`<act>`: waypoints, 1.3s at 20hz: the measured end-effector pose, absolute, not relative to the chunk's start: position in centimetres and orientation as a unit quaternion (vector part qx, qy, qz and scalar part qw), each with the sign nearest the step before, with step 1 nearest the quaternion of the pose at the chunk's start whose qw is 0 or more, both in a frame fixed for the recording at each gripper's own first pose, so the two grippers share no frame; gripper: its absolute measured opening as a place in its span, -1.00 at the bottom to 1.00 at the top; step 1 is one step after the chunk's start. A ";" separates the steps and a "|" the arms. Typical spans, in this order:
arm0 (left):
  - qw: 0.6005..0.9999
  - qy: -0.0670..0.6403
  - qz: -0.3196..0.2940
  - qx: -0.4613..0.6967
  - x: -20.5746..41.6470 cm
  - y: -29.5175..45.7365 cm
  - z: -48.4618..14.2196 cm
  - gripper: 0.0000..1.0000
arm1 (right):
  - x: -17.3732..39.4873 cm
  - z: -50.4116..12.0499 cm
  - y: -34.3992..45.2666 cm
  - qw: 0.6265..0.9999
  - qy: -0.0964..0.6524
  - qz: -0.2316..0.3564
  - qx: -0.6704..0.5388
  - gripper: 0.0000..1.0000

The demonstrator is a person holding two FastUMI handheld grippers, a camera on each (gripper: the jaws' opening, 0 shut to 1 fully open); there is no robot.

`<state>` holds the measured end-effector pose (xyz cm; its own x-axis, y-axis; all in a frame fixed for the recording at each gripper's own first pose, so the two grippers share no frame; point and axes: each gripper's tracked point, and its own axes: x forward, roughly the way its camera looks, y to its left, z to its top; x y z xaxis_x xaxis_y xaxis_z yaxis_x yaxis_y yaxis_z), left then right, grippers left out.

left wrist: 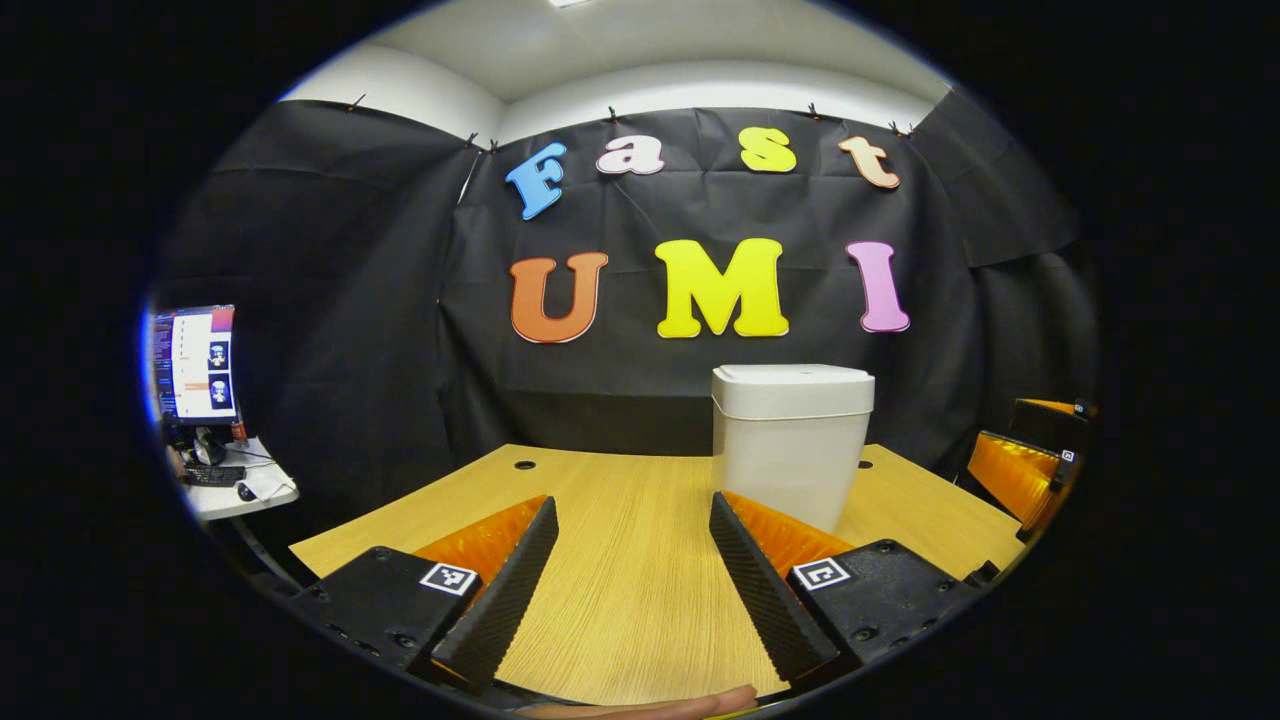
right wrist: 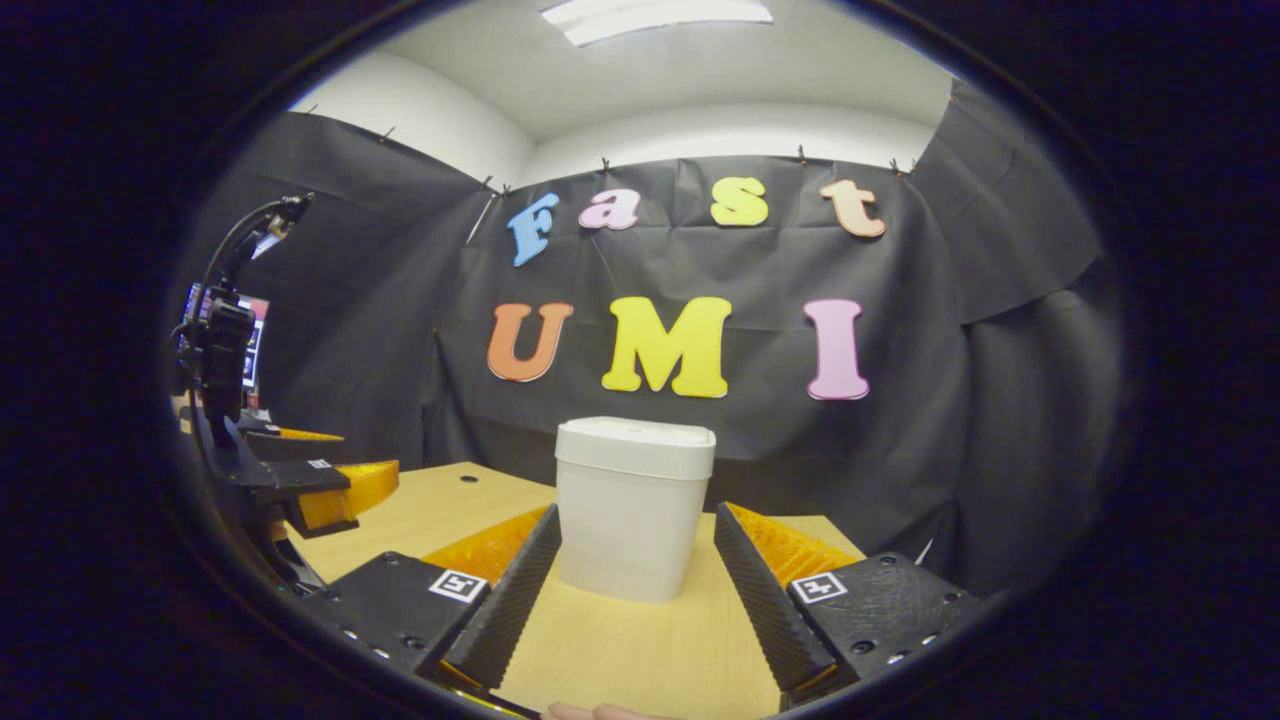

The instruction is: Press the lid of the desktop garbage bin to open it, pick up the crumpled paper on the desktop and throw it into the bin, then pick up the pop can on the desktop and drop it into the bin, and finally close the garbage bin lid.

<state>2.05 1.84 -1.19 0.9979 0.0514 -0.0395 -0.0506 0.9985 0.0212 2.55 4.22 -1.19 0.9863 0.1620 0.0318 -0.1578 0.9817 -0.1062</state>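
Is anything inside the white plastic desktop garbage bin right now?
Cannot tell. The white plastic desktop garbage bin stands on the light wooden desk with its white lid shut flat, covering the inside. Nothing rests on the lid.

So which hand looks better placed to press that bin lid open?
Probably the right. In the right gripper view the bin stands centred between the open right gripper, its lid shut. For the left gripper it sits off to one side.
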 end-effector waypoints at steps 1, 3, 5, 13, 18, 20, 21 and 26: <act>0.999 0.021 0.022 0.011 2.1 1.6 -1.3 0.97 | 2.6 -1.2 3.9 0.996 -0.021 0.076 -0.052 0.89; 1.000 0.021 0.016 0.013 2.1 1.1 -1.4 0.97 | 2.8 -1.2 3.8 0.996 -0.020 0.072 -0.051 0.89; 1.000 0.020 0.012 0.016 2.1 0.9 -1.4 0.96 | 2.7 -1.1 3.8 0.996 -0.020 0.071 -0.050 0.89; 1.000 0.021 -0.002 0.011 2.3 0.2 -1.7 0.96 | 2.8 -1.2 3.8 0.996 -0.020 0.068 -0.057 0.89; 1.000 0.023 0.001 0.012 2.5 0.3 -1.9 0.97 | 3.0 -1.2 3.2 0.997 -0.017 0.062 -0.051 0.89; 1.000 0.022 -0.001 0.014 2.5 0.2 -2.0 0.97 | 3.2 -1.2 2.9 0.997 -0.016 0.059 -0.051 0.89; 1.000 0.021 -0.004 0.016 2.6 0.0 -2.2 0.97 | 3.2 -1.1 2.7 0.997 -0.016 0.057 -0.050 0.89; 0.999 0.031 0.002 0.016 3.5 0.5 -2.8 0.97 | 3.2 -1.0 2.1 0.998 -0.015 0.050 -0.047 0.86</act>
